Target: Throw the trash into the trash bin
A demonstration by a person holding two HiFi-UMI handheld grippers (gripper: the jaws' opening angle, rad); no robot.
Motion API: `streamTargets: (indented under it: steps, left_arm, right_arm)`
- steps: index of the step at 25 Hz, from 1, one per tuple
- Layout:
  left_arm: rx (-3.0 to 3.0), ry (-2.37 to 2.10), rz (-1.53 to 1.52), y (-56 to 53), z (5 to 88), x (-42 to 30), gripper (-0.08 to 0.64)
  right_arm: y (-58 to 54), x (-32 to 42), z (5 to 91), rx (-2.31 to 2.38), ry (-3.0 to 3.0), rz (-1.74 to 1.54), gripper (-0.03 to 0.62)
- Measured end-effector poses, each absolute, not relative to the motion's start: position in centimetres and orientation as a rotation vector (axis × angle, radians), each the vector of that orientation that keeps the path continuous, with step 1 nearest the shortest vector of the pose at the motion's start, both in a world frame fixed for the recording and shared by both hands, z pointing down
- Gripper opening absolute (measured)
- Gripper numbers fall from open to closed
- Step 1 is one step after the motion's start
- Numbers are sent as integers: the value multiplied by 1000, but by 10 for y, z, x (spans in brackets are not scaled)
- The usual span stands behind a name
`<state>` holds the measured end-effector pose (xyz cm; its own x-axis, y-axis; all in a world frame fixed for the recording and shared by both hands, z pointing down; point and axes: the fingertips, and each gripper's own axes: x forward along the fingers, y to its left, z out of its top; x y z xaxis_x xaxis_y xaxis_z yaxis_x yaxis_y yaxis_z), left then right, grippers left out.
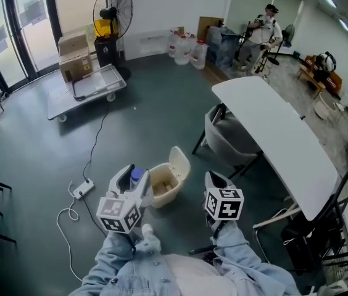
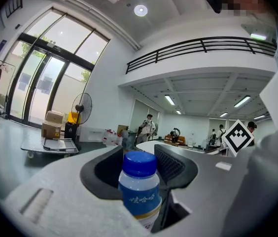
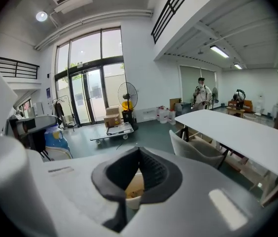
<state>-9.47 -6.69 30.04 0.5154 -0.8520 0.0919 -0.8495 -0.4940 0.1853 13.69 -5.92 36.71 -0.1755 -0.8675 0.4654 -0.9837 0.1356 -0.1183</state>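
Left gripper (image 2: 138, 155) is clamped on the blue-capped bottle (image 2: 140, 190), which stands upright just beside the open trash bin (image 1: 163, 196). Right gripper (image 3: 139, 154) is pinched together, empty. Best play: carry the bottle squarely over the bin's mouth, clear of the raised lid (image 1: 179, 161), before letting go.

Dark green floor (image 1: 161, 110) and white walls. Tall glass doors (image 1: 13, 29) far left, with a standing fan (image 1: 113, 8) and flat cart (image 1: 87, 90) near them. A long white table (image 1: 285, 140) stands right.
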Motion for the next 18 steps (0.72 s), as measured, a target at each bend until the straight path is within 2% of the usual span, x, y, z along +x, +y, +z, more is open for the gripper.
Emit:
streamTargets:
  steps: [14,18]
  left_arm:
    - [2559,-1340,-19,-202,315,-158,210]
    - [2506,-1329,-25,-229,330,-171,210]
  right_arm:
    - [-176,71,366,1812,-2052,553,3]
    - [-194,72,369,1823,-2008,573,3]
